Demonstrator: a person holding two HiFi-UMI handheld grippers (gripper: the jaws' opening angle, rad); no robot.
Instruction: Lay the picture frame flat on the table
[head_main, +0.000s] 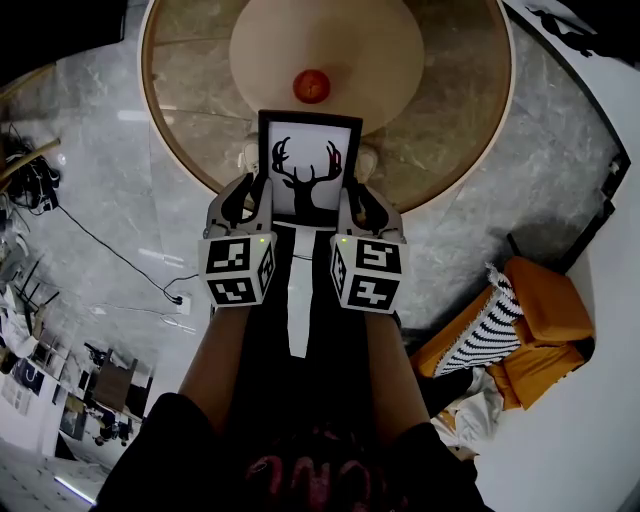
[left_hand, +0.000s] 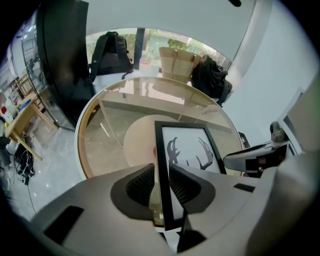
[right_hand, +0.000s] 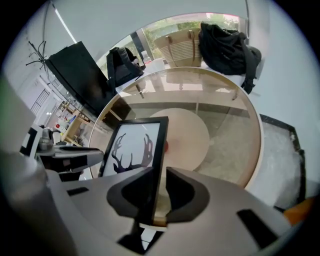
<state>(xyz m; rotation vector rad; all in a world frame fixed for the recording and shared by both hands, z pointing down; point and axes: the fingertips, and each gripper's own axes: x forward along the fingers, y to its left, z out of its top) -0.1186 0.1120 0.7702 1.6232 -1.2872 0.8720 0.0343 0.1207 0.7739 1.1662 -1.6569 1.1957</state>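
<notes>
The left gripper (head_main: 250, 196) and right gripper (head_main: 360, 200) sit side by side just ahead of the person, equally near the work. Between them is the black rectangular picture frame with a deer-antler silhouette print (head_main: 310, 165). In the left gripper view the fingers (left_hand: 137, 186) are closed on the frame's left side bar (left_hand: 163, 165), low down. In the right gripper view the right gripper (right_hand: 160, 186) is likewise closed on the right side bar (right_hand: 157, 150), also near the bottom.

The frame stands roughly upright. Its long axis rises from the fingers and leans away from the person, and the print faces back toward the head camera. It is over the near edge of the round glass-topped table with a wooden rim (head_main: 470, 150). I cannot tell whether its bottom edge touches the table.

Beyond the frame lies the table's pale round centre disc (head_main: 380, 60), with a small round red object (head_main: 311, 86) on it, apart from the frame's top edge.

In my judgement the move turns on the top edge, which has to tip forward and down onto the table beyond the fingers. The red object lies in that direction, so the frame should land short of it.
</notes>
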